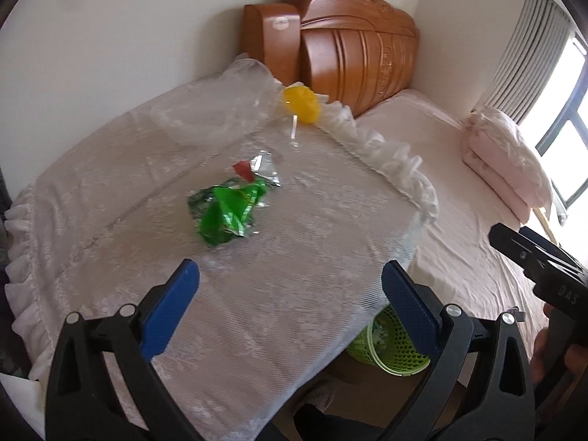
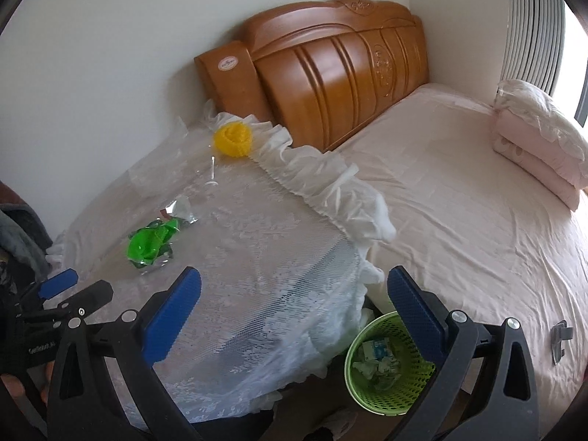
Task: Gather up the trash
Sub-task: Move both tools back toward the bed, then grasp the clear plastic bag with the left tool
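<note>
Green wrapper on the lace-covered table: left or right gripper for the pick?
Left, probably. The left gripper is open and points almost straight at the green wrapper. The right gripper, also open, faces the table corner and green bin, with the wrapper off to its left.

green wrapper [image 1: 226,213] crumpled, on lace tabletop | silver foil scrap [image 1: 264,169] touching behind | green basket [image 2: 386,371] holds paper

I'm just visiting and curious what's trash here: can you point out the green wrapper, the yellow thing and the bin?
green wrapper [image 1: 224,213]: left wrist view, middle of the crumpled foil.
yellow thing [image 2: 233,139]: right wrist view, centre of its ribbed top.
green bin [image 2: 371,395]: right wrist view, perforated outer wall.
</note>
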A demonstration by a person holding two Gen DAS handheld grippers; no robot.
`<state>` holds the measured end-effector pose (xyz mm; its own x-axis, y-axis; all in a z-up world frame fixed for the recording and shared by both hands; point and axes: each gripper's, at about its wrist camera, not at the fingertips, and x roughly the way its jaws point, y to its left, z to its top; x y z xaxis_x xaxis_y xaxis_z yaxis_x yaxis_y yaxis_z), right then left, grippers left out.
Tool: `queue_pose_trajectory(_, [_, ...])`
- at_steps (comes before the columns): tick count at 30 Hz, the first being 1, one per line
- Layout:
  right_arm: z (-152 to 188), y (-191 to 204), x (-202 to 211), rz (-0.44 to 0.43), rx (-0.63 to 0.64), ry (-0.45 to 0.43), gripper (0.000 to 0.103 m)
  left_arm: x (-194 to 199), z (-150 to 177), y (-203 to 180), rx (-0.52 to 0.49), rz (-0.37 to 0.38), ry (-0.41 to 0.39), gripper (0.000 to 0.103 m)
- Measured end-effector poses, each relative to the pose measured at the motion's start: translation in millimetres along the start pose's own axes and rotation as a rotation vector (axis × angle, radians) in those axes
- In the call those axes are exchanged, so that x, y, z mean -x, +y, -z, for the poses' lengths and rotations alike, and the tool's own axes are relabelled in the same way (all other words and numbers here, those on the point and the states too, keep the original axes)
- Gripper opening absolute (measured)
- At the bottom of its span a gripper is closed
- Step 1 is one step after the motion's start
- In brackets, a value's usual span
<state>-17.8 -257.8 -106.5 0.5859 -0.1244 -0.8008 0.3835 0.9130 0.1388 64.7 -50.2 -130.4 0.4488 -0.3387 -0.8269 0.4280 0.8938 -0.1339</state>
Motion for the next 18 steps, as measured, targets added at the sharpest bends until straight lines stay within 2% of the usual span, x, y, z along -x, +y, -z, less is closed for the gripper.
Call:
queue_pose_trajectory(5, [0, 1, -8, -0.001, -0.019, 0.016, 0.101, -10, -17, 20, 0.001, -0.027, -0.006, 0.095])
queue_pose_trajectory(9, [-2, 1, -15, 0.002, -0.038, 0.027, 0.101, -35, -45, 45, 0.011, -0.055, -0.005, 0.095])
queue_pose_trajectory(18, [-12, 4, -45, 0.004, -0.082, 0.071, 0.101, -117, -120, 124, 0.243, -0.056, 0.043, 0.095])
